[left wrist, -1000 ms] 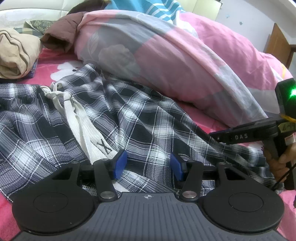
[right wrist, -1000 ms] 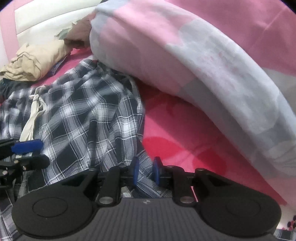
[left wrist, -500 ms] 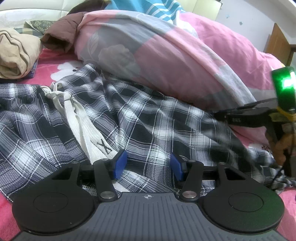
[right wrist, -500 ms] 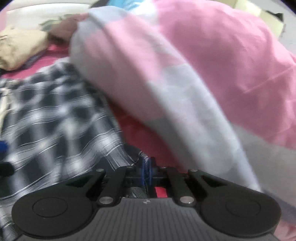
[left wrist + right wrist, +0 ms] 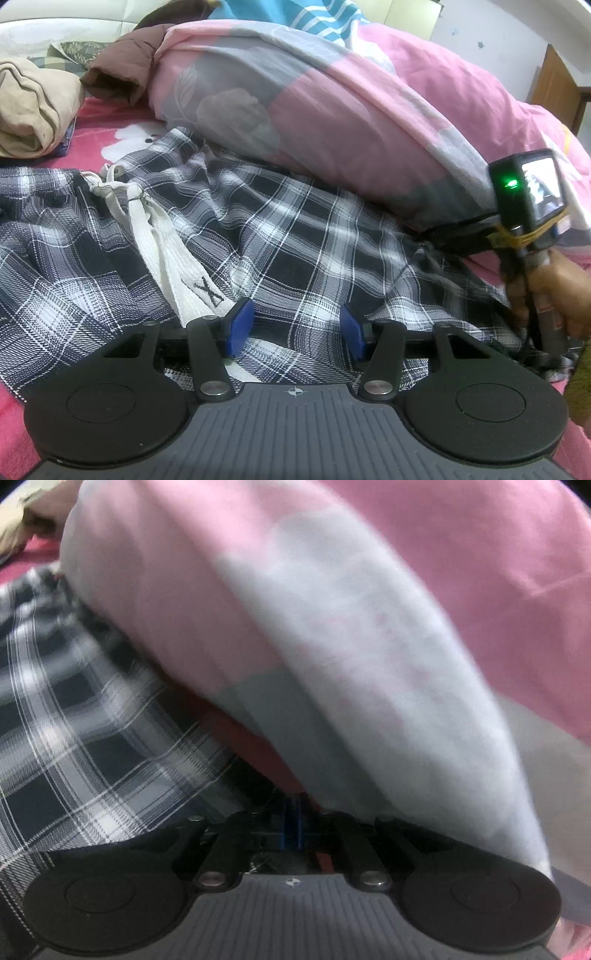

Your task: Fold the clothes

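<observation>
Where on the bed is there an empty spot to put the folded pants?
One bare patch of pink sheet lies between the beige bundle, the plaid pants and the quilt. Elsewhere, pants and quilt crowd the bed.

- Black-and-white plaid woven cloth garment (image 5: 303, 236): matt, finely ribbed weave.
- White flat cotton drawstring (image 5: 177, 266) lying on the garment: coarse, ribbed knit.
- Pink-and-grey quilt (image 5: 332, 122) behind the garment: smooth, soft cloth.
- Left gripper (image 5: 293, 332) above the garment: matt black plastic, blue rubbery pads (image 5: 239, 326), shiny metal rivets.
</observation>
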{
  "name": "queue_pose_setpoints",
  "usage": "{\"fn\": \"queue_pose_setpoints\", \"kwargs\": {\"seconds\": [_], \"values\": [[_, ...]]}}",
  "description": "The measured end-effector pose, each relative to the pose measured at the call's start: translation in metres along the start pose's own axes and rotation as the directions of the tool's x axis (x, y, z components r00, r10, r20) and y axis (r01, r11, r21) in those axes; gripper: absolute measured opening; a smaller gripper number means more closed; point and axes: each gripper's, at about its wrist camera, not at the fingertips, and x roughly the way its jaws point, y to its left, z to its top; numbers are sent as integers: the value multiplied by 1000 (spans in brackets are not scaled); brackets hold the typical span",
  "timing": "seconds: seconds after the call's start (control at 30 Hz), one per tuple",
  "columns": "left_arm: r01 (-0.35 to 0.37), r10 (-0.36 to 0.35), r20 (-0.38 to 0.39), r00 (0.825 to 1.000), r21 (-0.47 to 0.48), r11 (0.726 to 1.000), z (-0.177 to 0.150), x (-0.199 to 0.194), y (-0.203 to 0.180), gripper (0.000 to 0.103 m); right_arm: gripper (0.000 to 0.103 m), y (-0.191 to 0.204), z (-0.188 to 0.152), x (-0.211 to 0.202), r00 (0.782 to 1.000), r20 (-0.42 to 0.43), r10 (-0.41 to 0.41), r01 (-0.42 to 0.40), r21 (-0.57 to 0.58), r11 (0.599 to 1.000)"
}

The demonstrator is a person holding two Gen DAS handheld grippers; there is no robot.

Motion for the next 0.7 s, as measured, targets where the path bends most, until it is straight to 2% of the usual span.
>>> {"fn": "queue_pose_setpoints", "kwargs": {"seconds": [0.07, 0.23, 0.4, 0.5, 0.57, 0.63, 0.7], "values": [[-1, 1, 0, 1000, 0, 1000, 0, 0, 0, 52, 6, -10, 0, -8, 1000, 2, -20, 20, 29, 999], [-1, 1, 2, 1000, 0, 1000, 1, 0, 0, 52, 7, -66, -20, -51, 998, 1, 61, -60, 215, 975], [26, -27, 40, 999, 4, 1000, 2, -11, -1, 53, 9, -137, -78, -123, 997, -23, 72, -55, 433, 900], [56, -62, 67, 996, 78, 995, 6, -22, -19, 53, 15, -175, -126, -166, 996, -75, 55, -7, 531, 847], [125, -127, 11, 992, 119, 985, 8, -18, -39, 53, 20, -201, -157, -185, 993, -112, 34, 37, 575, 817], [193, -187, -48, 981, 156, 969, 10, -13, -58, 53, 21, -206, -174, -192, 988, -151, 15, 79, 595, 800], [221, -200, -129, 971, 184, 958, 4, 4, -71, 53, 21, -217, -190, -196, 984, -177, 9, 104, 617, 780]]}}
